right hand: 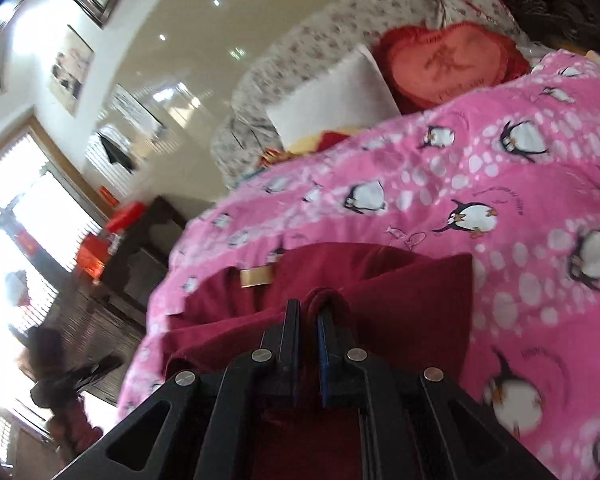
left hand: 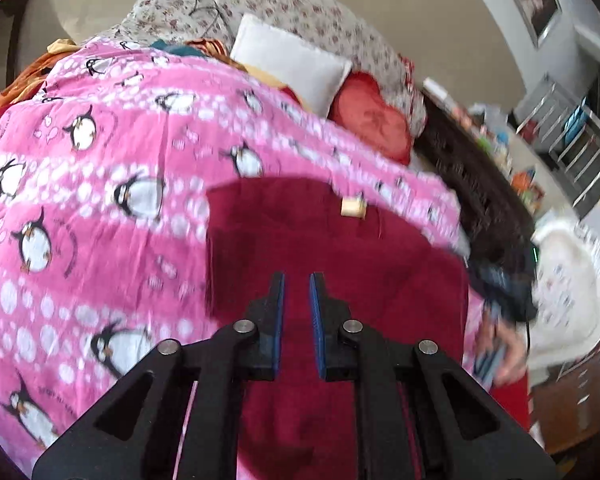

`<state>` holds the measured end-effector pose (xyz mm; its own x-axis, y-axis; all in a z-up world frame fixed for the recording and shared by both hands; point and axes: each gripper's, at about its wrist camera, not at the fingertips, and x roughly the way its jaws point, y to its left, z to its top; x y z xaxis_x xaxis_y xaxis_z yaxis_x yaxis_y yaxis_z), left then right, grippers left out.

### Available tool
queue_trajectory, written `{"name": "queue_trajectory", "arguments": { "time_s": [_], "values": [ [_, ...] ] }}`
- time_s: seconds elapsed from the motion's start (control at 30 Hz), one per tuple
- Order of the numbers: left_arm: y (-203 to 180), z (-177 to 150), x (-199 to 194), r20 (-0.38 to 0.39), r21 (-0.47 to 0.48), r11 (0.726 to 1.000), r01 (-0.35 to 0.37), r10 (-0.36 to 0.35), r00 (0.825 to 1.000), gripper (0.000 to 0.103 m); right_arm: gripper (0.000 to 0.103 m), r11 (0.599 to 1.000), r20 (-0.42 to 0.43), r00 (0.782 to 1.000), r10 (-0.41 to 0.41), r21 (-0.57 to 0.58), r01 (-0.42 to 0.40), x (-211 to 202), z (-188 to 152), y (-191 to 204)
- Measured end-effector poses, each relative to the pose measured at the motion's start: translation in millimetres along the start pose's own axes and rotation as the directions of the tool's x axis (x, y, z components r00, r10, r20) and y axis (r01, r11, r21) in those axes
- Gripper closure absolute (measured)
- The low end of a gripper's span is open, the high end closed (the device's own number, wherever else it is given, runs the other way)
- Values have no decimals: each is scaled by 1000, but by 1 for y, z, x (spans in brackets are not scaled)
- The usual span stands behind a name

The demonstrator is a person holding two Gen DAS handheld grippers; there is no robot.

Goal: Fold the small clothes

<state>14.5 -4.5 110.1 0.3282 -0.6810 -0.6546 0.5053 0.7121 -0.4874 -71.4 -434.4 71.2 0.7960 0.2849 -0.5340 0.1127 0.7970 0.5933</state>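
Note:
A dark red garment (left hand: 319, 240) with a tan label (left hand: 352, 207) lies on a pink penguin-print sheet (left hand: 100, 168). My left gripper (left hand: 297, 280) hovers over the garment's near part, its jaws a little apart with nothing between them. My right gripper (right hand: 308, 306) is shut on a bunched fold of the red garment (right hand: 399, 300), lifted slightly off the sheet (right hand: 499, 184); its tan label (right hand: 256, 276) shows to the left. The right gripper also appears blurred at the garment's right edge in the left wrist view (left hand: 495, 344).
At the bed's head lie a white pillow (left hand: 296, 60), a red heart cushion (left hand: 371, 120) and a floral quilt (left hand: 284, 4). Dark furniture (left hand: 471, 184) stands beside the bed. Orange and teal clothes (left hand: 44, 68) are piled at the far left.

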Motion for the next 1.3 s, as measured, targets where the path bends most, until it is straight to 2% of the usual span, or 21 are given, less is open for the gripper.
{"name": "queue_trajectory", "arguments": {
  "time_s": [0.07,0.1,0.13,0.17,0.2,0.23,0.27,0.33,0.43,0.47,0.57,0.67,0.7,0.8,0.87,0.9,0.93,1.0,1.07,1.17,1.3],
  "values": [
    [-7,-12,-3,-24,28,1000,-4,5,1000,89,97,1000,-21,1000,-21,-2,21,16,5,-5],
    [-10,-20,-6,-40,44,999,-8,9,999,79,96,1000,-36,999,-11,5,11,19,8,-5],
    [-14,-25,-8,-50,56,998,-8,11,999,65,93,1000,-43,999,-13,6,13,20,9,-6],
    [-16,-33,-11,-58,63,998,-5,8,998,59,87,1000,-47,999,-11,2,11,13,8,-3],
    [-17,-42,-14,-65,67,998,1,4,998,53,68,1000,-32,999,1,-13,-1,0,7,2],
    [-18,-49,-15,-76,70,998,4,1,997,52,47,1000,-9,1000,7,-28,-7,-17,4,8],
    [-19,-54,-14,-88,69,998,9,-3,996,52,43,999,7,1000,7,-32,-6,-35,0,13],
    [-23,-65,-11,-111,81,997,21,-11,994,52,43,998,2,1000,24,-50,-24,-65,-8,23],
    [-36,-86,3,-155,138,990,23,-1,988,52,42,998,-18,1000,5,-69,-6,-98,-27,34],
    [-39,-91,8,-169,154,988,17,10,986,52,42,996,-57,997,51,-76,-55,-105,-40,39],
    [-46,-104,19,-182,189,982,-18,53,982,52,42,988,-197,972,125,-59,-139,-104,-82,47],
    [-48,-107,13,-168,185,982,-20,51,984,52,42,970,-340,915,216,-33,-241,-86,-132,58],
    [-48,-106,9,-162,184,983,-21,52,985,52,41,969,-376,900,218,-28,-247,-79,-145,60],
    [-45,-104,-10,-121,179,983,-30,52,991,52,39,967,-420,877,234,7,-255,-57,-170,61],
    [-39,-104,-19,-109,168,985,-28,47,993,44,39,949,-437,847,303,58,-310,-37,-178,64],
    [-36,-105,-23,-104,160,987,-29,46,994,41,44,944,-435,843,317,62,-323,-30,-181,68],
    [-32,-106,-28,-96,151,988,-33,48,994,40,65,942,-436,839,326,69,-330,-19,-181,71],
    [-26,-106,-33,-91,146,988,-51,65,994,40,97,939,-449,833,323,44,-340,-2,-174,83],
    [-20,-104,-40,-74,145,987,-73,84,994,40,96,923,-411,845,342,-22,-385,4,-149,104],
    [-13,-96,-48,-43,129,989,-78,85,996,40,96,876,-335,829,447,-26,-482,14,-100,132],
    [-6,-79,-50,7,103,992,-70,70,998,40,96,867,-259,846,466,-57,-494,56,-43,166]
  ]
}}
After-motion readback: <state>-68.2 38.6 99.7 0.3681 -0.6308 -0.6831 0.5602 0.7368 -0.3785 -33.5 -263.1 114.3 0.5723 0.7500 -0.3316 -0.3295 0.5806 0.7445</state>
